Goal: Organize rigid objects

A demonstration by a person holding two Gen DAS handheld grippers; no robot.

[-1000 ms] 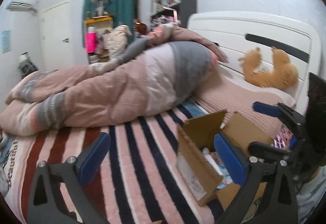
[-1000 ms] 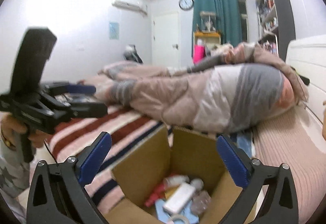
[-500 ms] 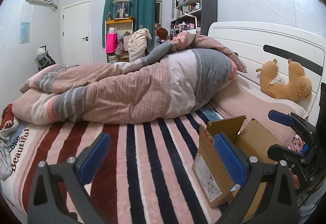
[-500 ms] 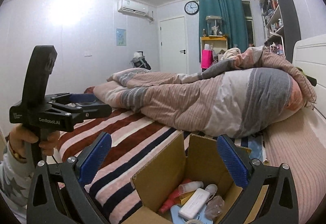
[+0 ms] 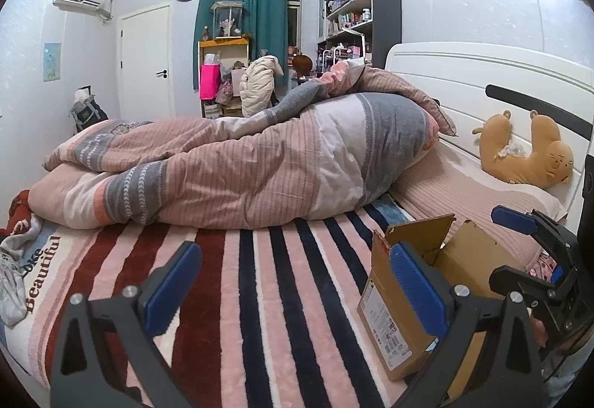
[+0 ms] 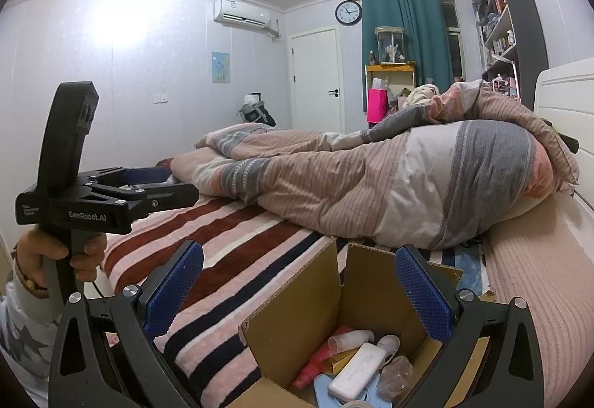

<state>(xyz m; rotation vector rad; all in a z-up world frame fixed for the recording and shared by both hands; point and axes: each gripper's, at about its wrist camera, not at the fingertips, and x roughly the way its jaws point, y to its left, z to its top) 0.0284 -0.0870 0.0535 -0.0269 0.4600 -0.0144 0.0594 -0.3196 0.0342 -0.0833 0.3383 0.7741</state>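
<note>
Reaching into the cardboard box (image 6: 297,319) on the striped blanket (image 5: 230,281), I lower my empty, spread right gripper (image 6: 297,296) squarely over the white power bank (image 6: 358,376); my left gripper (image 5: 293,287) hovers empty, jaws apart.

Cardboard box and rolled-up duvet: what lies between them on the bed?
Only bare striped blanket lies between the cardboard box and the duvet, per the left wrist view.

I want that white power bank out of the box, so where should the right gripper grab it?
Probably across the white power bank's long narrow sides, coming from above: it lies flat on top in the cardboard box, beneath the open right gripper.
</note>
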